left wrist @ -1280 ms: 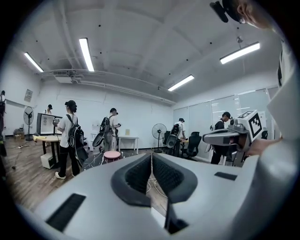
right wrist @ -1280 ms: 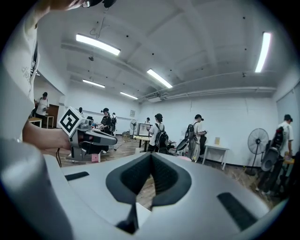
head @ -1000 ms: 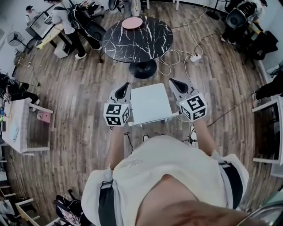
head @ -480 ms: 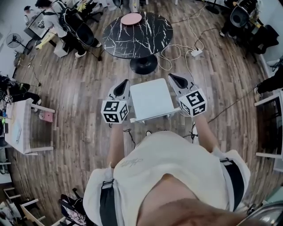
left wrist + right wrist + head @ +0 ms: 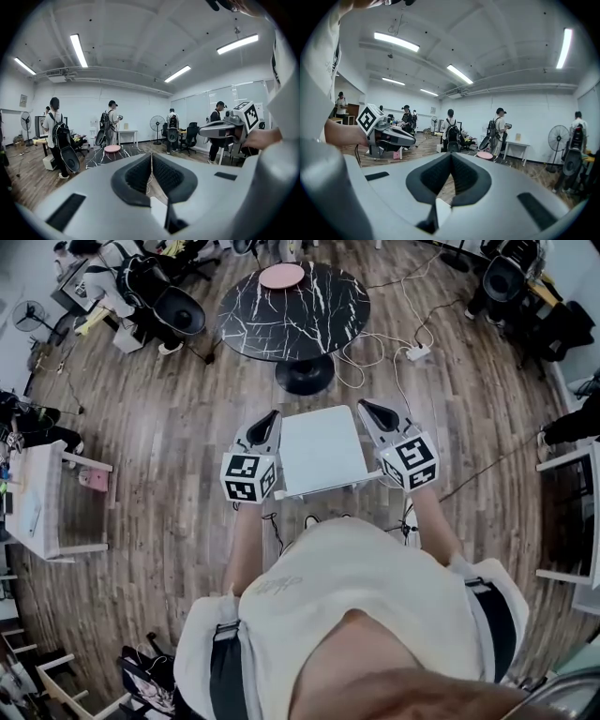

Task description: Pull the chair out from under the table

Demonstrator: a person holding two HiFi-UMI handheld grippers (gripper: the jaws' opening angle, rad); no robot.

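Chair point(image 5: 321, 448) looks clear of the far table point(image 5: 292, 313), so we'd call the pull done. Left gripper point(image 5: 271, 416) and right gripper point(image 5: 365, 408) flank it, closed and empty; we'd back off next.

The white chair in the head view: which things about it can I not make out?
- Legs of the chair: head view, hidden under its own seat.
- Contact with left gripper and right gripper: head view, the steep angle hides any gap.
- Gripper views: each gripper's body covers nearly all of it.
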